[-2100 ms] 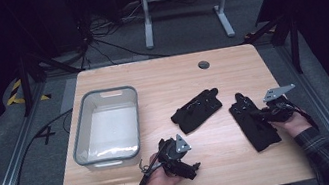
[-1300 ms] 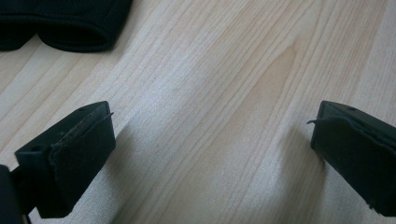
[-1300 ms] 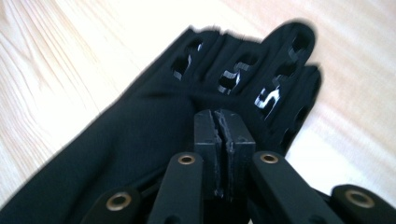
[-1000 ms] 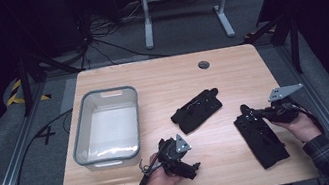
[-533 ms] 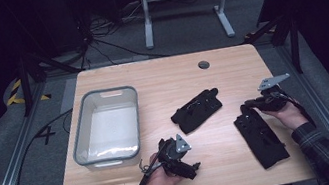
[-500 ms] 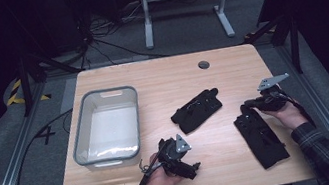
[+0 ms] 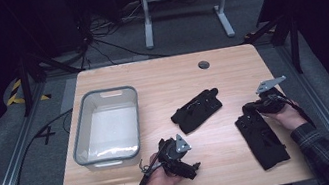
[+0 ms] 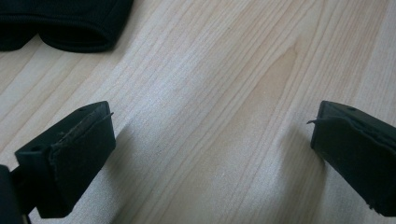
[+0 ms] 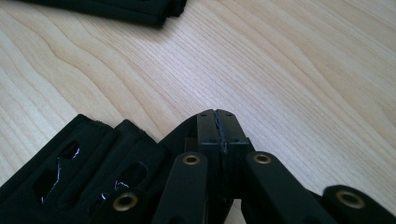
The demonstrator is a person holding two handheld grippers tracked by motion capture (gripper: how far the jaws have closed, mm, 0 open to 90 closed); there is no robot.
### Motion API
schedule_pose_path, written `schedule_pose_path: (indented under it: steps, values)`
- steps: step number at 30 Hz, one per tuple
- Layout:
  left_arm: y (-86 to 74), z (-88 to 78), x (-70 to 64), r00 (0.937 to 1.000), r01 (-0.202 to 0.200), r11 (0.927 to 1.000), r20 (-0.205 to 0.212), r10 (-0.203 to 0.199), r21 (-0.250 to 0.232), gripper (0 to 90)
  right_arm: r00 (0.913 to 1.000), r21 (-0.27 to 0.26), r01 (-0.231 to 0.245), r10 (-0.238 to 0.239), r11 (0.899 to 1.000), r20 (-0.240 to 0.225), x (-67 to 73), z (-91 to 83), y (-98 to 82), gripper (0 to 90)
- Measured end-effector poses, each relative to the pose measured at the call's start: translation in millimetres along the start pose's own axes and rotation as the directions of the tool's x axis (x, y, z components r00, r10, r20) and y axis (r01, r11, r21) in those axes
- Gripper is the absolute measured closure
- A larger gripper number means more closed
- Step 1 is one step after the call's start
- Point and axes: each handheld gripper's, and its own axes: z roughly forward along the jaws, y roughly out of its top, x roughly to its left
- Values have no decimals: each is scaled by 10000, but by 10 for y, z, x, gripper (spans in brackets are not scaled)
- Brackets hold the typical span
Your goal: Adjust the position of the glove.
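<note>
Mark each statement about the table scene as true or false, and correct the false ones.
1. The right gripper is shut. True.
2. The left gripper is shut. False: its jaws stand wide apart over bare table.
3. Two black gloves lie on the table. True: the middle glove and the right glove.
4. A glove lies inside the tub. False: both gloves lie outside it.

Lab: wooden table (image 7: 229, 69), dark surroundings, floor cables (image 7: 108, 41).
</note>
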Motion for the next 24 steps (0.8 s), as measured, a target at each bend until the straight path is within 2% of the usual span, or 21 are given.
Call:
schedule_pose_path:
  steps: [18,21,22,24]
  values:
    - [0,1,0,10000,2,10000,8,-2,-8,1,9994,185,-226,221,9996,268,-44,-191,-190,900]
    - [0,1,0,10000,3,10000,9,-3,-6,1,9994,-31,-311,311,9995,143,-53,-222,-208,893]
    - [0,1,0,10000,1,10000,7,-1,-10,1,9993,-367,-329,335,9988,165,-72,-252,-205,816]
    - [0,1,0,10000,3,10000,6,-3,-8,1,9988,-515,-407,420,9978,257,-87,-265,-203,786]
